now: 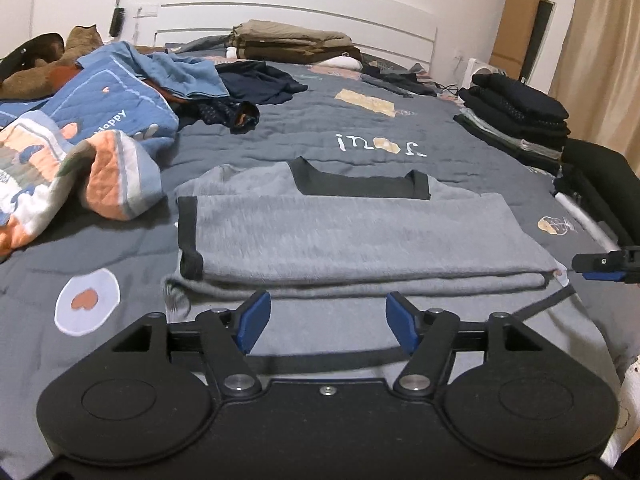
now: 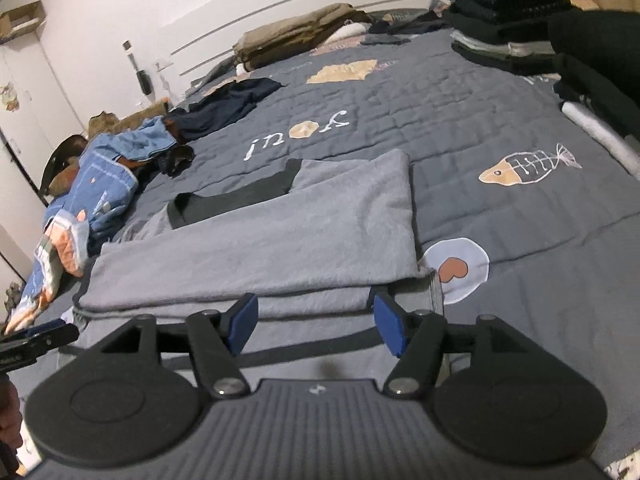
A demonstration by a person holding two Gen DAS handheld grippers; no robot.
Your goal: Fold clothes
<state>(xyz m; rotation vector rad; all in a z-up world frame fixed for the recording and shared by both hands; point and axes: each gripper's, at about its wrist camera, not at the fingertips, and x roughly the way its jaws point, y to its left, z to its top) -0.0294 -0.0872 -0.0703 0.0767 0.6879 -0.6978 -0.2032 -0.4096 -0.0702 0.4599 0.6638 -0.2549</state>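
Grey knit T-shirt with black collar and sleeve trim [image 1: 360, 236] lies partly folded on the dark grey quilted bedspread with cartoon patches [image 1: 280, 132], near the bed's front edge and just ahead of both tools. Its long axis runs across the bed, side to side in the left wrist view, and the black neckline faces the white headboard [image 1: 296, 12]. The upper layer has been brought over toward the near edge, where a thick fold line sits just beyond the jaws.

Farther off, a rumpled blue and orange patchwork quilt [image 1: 80, 152] lies to the left, a stack of folded dark clothes [image 1: 520, 116] at the right edge, and a folded tan pile [image 1: 292, 40] by the headboard.

Smaller, the left gripper [image 1: 328, 320] has its blue pads spread well apart with nothing between them, hanging just short of the fold. The right gripper [image 2: 316, 320] is likewise wide open and empty, over the shirt's near right corner.

Risks, as I judge them: a pinch that catches only the top layer would drag the fold apart; uneven lifting by the two hands would skew the edges; a loose black-trimmed sleeve at the left could slip out.
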